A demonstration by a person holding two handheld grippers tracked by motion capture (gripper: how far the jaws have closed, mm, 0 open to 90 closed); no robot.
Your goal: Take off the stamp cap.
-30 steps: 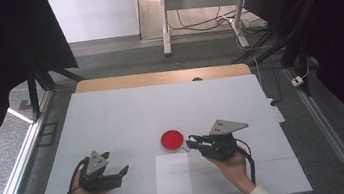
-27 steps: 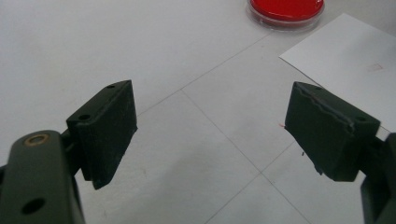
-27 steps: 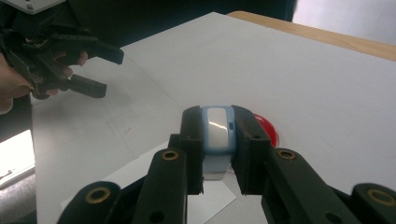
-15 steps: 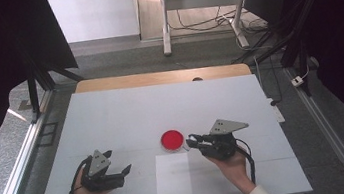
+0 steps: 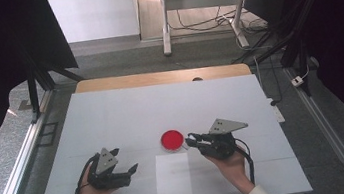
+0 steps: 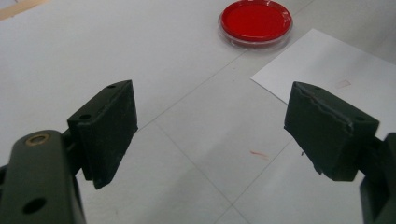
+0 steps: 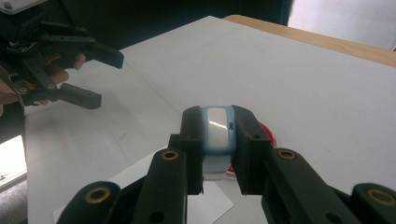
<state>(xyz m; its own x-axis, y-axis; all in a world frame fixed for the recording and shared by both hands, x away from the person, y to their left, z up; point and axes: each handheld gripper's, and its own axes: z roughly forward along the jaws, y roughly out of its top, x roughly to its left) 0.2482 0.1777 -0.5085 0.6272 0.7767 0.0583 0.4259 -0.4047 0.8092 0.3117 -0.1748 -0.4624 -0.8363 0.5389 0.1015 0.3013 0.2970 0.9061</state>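
Watch-like blue device (image 7: 217, 128) clamped between my right gripper (image 7: 217, 140) pads | red dish (image 5: 172, 139) just beyond those fingertips | paper sheet (image 5: 173, 176) between both grippers | my left gripper (image 6: 210, 135) jaws spread, nothing between.

Red dish (image 5: 172, 139) (blue stamp (image 7: 217, 129))

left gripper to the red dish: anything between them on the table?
Nothing visible. In the left gripper view, the left gripper has its jaws open, with bare white table running up to the round red dish with a clear rim. The white paper sheet lies flat off to one side, not on that line.
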